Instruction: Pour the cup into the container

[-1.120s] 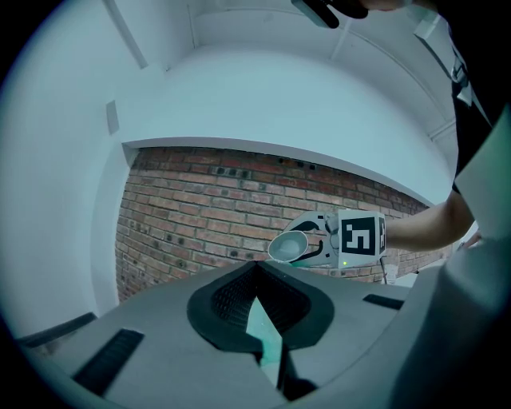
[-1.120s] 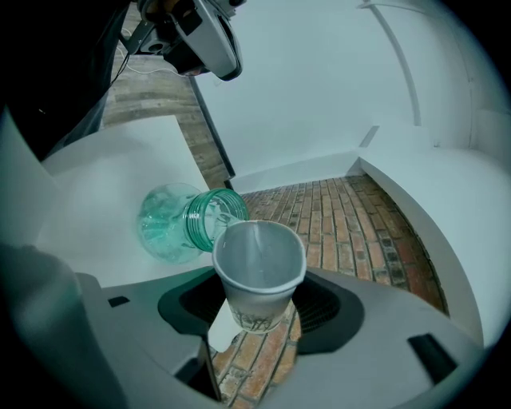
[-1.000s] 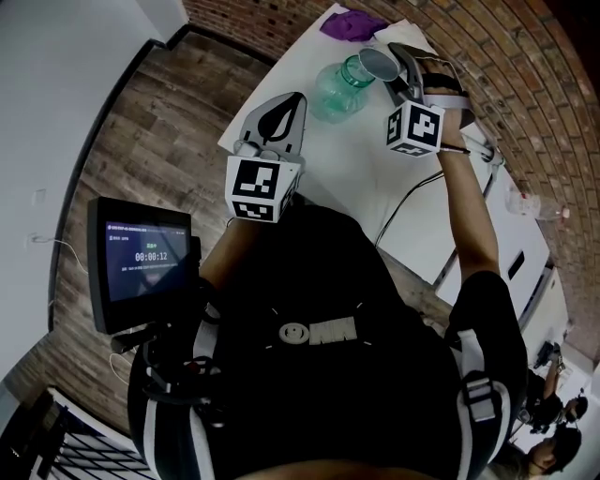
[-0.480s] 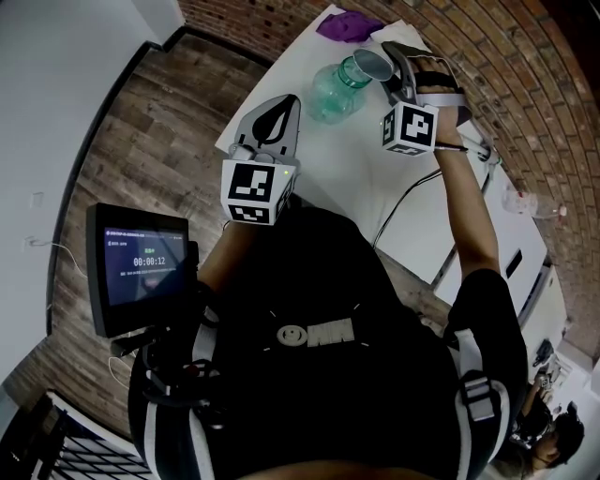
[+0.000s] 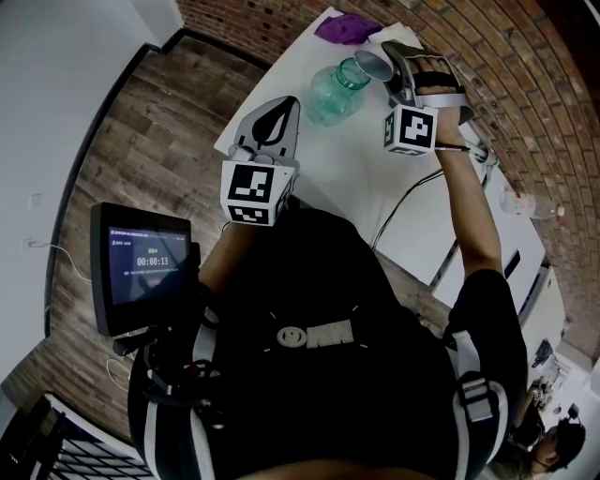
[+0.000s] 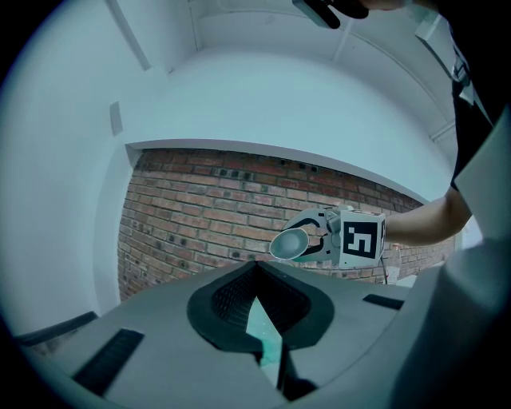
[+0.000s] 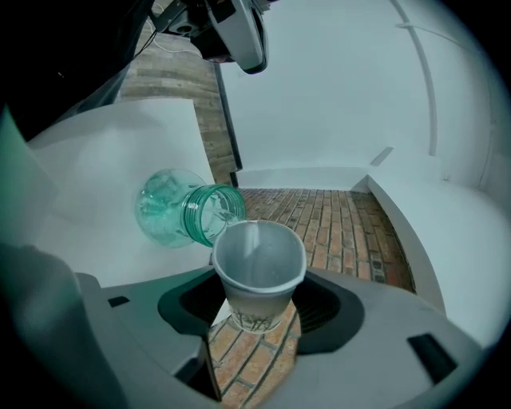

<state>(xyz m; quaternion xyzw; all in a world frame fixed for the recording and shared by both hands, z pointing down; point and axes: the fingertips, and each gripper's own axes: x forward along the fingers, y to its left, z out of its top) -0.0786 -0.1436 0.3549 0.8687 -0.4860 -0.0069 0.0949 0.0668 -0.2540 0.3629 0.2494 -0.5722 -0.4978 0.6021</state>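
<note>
Currently held: the right gripper (image 7: pixel 257 310) is closed on the cup (image 7: pixel 257 272). Its jaws stand fairly wide because the cup fills the gap between them.
Left gripper: the left gripper (image 5: pixel 273 125) waits near the table edge with its tips together and nothing between them.
Cup position: it is up off the table and tilted, with its rim just beside the mouth of the jar (image 7: pixel 182 209). I can't make out what is inside it.
Cup feel: it looks like paper, so I judge it light, thin-walled and easy to crush.
Cup hold: the jaws grip the lower wall, near the stiffer base. A gentle squeeze suits it, since a hard one would buckle the wall.
Jar: it is clear green with a threaded neck and stands upright on the table. The mouth is narrow, so the pour needs good aim. It may be light enough to tip if the cup knocks it.
Surface: the white table (image 5: pixel 361 183) looks smooth and is probably slippery. A purple cloth (image 5: pixel 346 25) lies at its far end and a cable (image 5: pixel 401 204) trails off the near edge.
Room: the floor (image 5: pixel 141 122) is wood planks, and a brick wall (image 5: pixel 511 66) stands behind the table.
</note>
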